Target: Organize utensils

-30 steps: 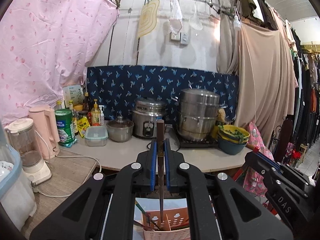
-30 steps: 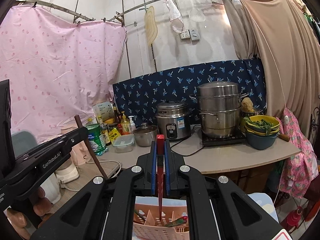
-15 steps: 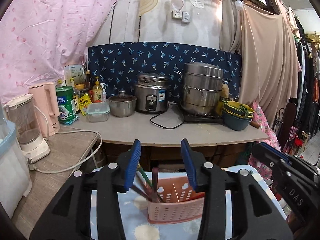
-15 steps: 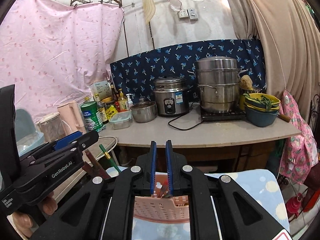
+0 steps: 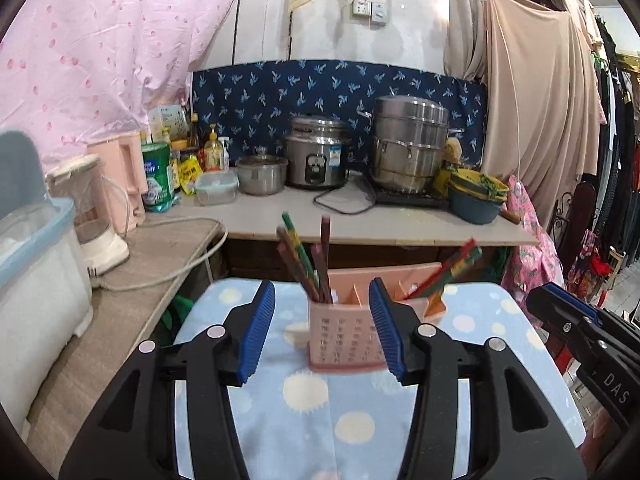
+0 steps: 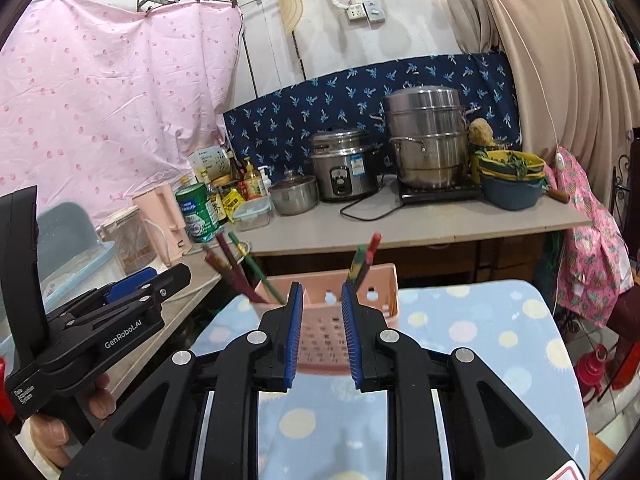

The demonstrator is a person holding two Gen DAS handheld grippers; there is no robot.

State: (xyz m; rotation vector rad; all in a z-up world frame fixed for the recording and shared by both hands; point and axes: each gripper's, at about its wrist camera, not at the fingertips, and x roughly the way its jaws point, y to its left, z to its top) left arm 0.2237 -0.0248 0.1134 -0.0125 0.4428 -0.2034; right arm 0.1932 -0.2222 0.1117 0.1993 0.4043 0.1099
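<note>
A pink perforated utensil holder [image 5: 344,340] stands on a table under a blue dotted cloth [image 5: 312,420]. Brown and green chopsticks [image 5: 308,260] lean in its left compartment. Red and green chopsticks [image 5: 452,266] lean in its right one. My left gripper [image 5: 322,286] sits just short of the holder, jaws opening, nothing gripped. My right gripper [image 6: 321,288] faces the holder [image 6: 384,300] too, jaws opening narrowly, pads touching nothing. In the right wrist view the left gripper [image 6: 132,292] is at the left, held by a hand [image 6: 52,436].
A counter [image 5: 400,228] behind the table carries a rice cooker [image 5: 318,156], a steamer pot [image 5: 412,148], stacked bowls [image 5: 476,196], bottles and a lidded box. A side counter at the left holds a blender [image 5: 92,208] and a plastic bin [image 5: 36,264]. Clothes hang on the right.
One second ago each gripper was shut on a chopstick above the holder. Both have let go, opened, sunk and drawn back. The chopsticks now stand in the holder.
</note>
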